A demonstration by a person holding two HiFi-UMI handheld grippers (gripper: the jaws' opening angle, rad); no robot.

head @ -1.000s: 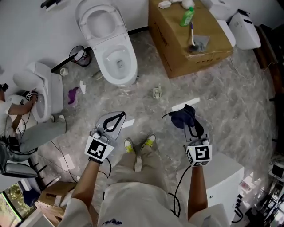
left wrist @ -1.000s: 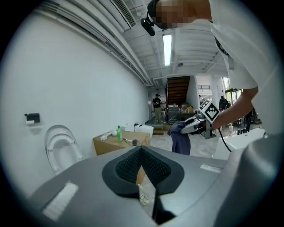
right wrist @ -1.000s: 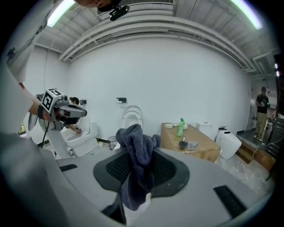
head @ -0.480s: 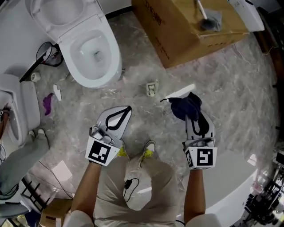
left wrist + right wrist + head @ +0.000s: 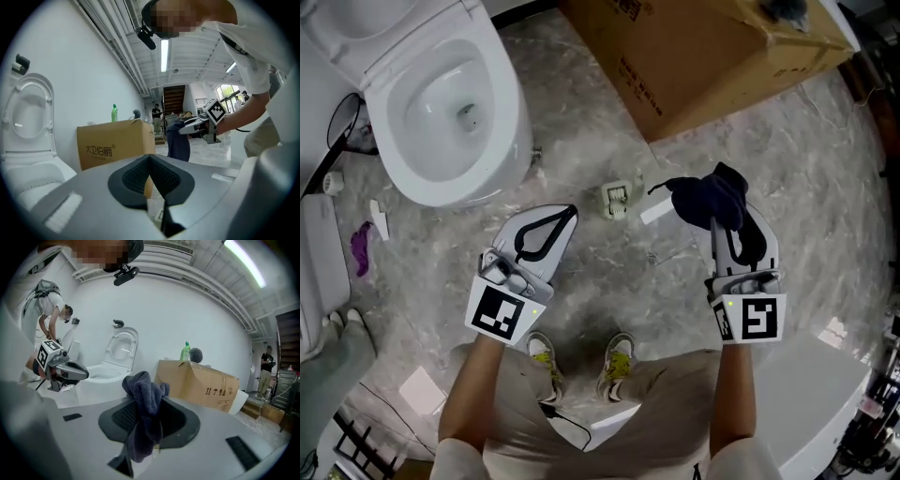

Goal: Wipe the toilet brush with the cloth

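A dark blue cloth (image 5: 710, 195) hangs bunched from my right gripper (image 5: 713, 218), whose jaws are shut on it; the right gripper view shows the cloth (image 5: 142, 392) draped over the jaw tips. My left gripper (image 5: 570, 212) is held level with it on the left, shut with nothing in it (image 5: 149, 158). The toilet brush (image 5: 196, 354) stands on a cardboard box (image 5: 703, 66) ahead, its grey head beside a green bottle (image 5: 186, 351). In the head view only a bit of the brush head (image 5: 784, 9) shows at the top edge. Both grippers are well short of the box.
A white toilet (image 5: 502, 141) with its seat up stands ahead on the left. A small fitting (image 5: 617, 199) and a white strip (image 5: 656, 212) lie on the marble floor between the grippers. A white unit (image 5: 811, 375) is at my right, and a person (image 5: 50, 310) bends over far left.
I have stepped forward: toilet and box have slid towards the top of the head view and look larger. Both grippers kept their pose, the cloth still in the right one.
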